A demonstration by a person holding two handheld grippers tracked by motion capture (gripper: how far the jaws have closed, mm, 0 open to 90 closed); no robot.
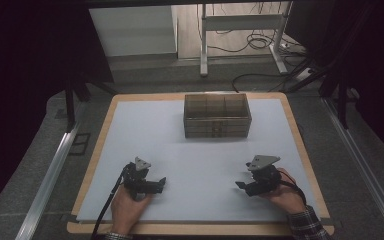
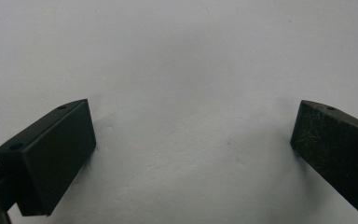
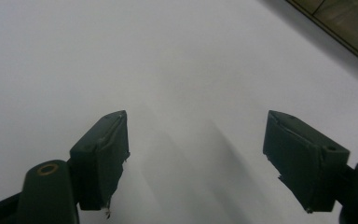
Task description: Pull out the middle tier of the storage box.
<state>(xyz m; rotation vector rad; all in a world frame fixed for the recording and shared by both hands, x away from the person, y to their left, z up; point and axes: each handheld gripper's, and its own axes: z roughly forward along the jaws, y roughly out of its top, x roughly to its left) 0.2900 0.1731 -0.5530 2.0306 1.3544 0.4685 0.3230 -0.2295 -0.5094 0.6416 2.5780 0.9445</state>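
Item: wooden box, open-topped, with partitions making compartments; its contents cannot be made out.
Position: far side of the white sheet, ahead of both sets of jaws and well apart from them, roughly midway between the two grippers' lines.
Left gripper: resting low on the sheet in the person's left hand; jaws wide apart, bare white surface between the pads in the left gripper view.
Right gripper: held in the right hand; jaws apart with nothing between them; one pad looks worn at its lower edge. A dark corner of the box sits beyond and to the right of its jaws.
Contact: neither gripper touches the box.
Handling, judged: stiff thin-walled wood, probably light for its bulk; rigid enough for a firm pinch, and likely to slide on the smooth sheet if pushed instead of lifted.
Where to grip, judged: over the top rim of a wall, one jaw inside and one outside; a grip on each short end wall would keep it level, since a one-sided lift may tip it.
Support: wooden tabletop under the sheet.
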